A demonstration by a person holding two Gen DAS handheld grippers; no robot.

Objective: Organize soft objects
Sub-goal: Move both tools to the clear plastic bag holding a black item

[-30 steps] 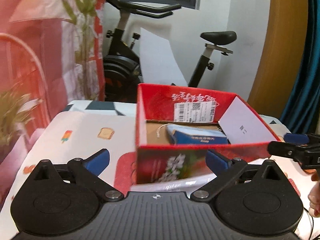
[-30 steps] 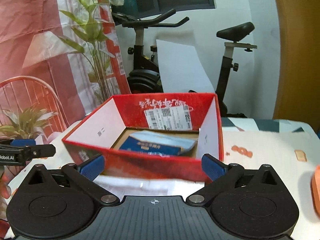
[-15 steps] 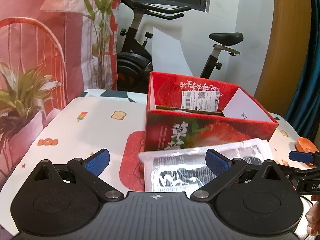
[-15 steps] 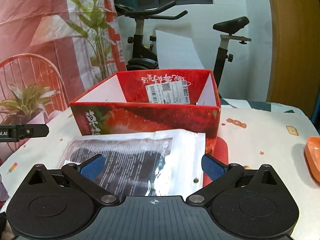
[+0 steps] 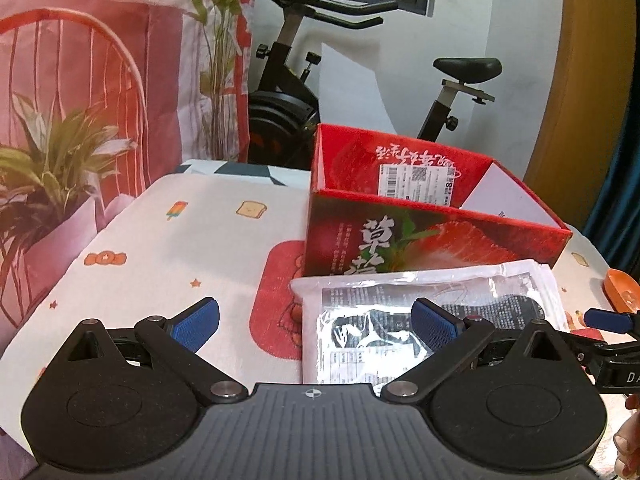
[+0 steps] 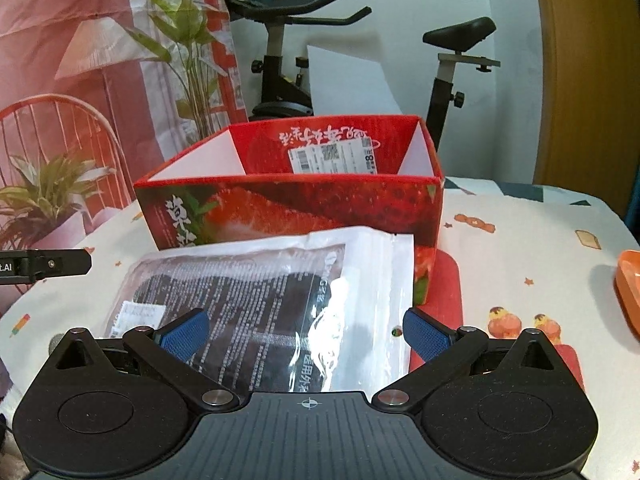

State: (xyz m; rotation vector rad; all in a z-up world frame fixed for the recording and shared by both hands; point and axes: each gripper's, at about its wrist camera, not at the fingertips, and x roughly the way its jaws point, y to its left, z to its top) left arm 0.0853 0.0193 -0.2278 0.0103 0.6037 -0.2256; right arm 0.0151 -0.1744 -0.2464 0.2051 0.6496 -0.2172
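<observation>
I see a table (image 5: 208,240) covered with a white cloth printed with small food pictures and a red patch (image 5: 280,300). On it stands a red strawberry box (image 5: 420,240). A clear plastic packet (image 6: 280,300) lies just before the box, touching its front wall. An orange dish (image 6: 628,284) lies at the right edge.

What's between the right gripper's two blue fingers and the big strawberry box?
The clear plastic packet lies flat on the tablecloth, stretching from the open right gripper to the red strawberry box. The right wrist view shows it.

One plastic packet (image 6: 272,304), one red strawberry box (image 6: 304,208), one orange dish (image 6: 630,284), one exercise bike (image 5: 304,92).
</observation>
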